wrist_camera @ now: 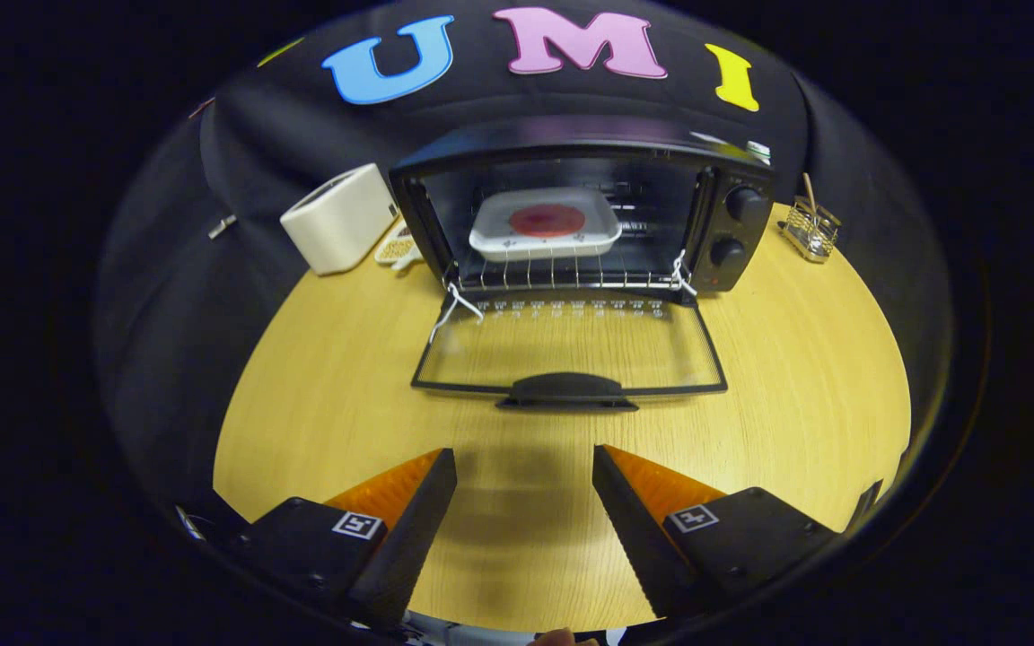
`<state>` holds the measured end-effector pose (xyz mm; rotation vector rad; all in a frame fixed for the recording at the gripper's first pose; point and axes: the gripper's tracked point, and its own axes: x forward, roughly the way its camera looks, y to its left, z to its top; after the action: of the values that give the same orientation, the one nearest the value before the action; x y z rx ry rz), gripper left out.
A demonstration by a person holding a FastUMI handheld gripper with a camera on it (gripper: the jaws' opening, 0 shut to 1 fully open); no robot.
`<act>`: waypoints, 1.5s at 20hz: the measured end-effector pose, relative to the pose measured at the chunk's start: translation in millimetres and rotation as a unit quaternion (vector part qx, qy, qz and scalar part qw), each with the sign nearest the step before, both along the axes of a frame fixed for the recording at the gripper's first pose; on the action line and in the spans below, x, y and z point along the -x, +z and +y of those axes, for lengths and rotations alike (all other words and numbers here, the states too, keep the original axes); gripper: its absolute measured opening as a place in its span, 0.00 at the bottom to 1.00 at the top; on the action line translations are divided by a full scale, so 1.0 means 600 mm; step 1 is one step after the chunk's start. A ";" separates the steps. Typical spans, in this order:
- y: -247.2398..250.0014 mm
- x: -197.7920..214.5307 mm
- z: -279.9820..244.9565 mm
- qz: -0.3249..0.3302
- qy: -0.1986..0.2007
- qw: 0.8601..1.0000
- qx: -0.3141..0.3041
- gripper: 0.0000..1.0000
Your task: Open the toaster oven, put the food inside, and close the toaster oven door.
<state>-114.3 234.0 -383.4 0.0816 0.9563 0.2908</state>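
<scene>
**Food loaded, door still down**

The bench (pixel 795 386) carries the toaster oven (pixel 571 215), its glass door (pixel 571 350) folded flat toward the hand-held gripper (pixel 524 502) so the rack is reachable. The white tray (pixel 499 235) with the red food (pixel 547 220) sits on that rack. The gripper's fingers stand apart and empty, short of the door handle (pixel 566 388), likely ready to lift it. No legible brand or label.

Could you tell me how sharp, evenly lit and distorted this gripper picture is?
Gripper view: strong fisheye bend, so the table edge curves; light is even, with a soft shadow on the table between the open gripper fingers; the oven, its lowered door and the tray inside are sharp; the glass door shows the wood through it; the table nearest the fingers looks slightly smeared.
</scene>
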 end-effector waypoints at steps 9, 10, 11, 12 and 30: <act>-0.095 -0.033 0.014 0.030 -0.029 0.997 0.069 0.99; -0.098 -0.042 0.008 0.031 -0.041 0.996 0.072 0.99; -0.106 -0.052 0.003 0.033 -0.051 0.995 0.074 0.99; -0.105 -0.059 0.003 0.033 -0.061 0.995 0.068 0.99; 0.008 -0.083 -0.017 -0.075 -0.079 0.993 0.036 0.99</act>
<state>-64.3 223.5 -378.4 0.0683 0.8043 0.1141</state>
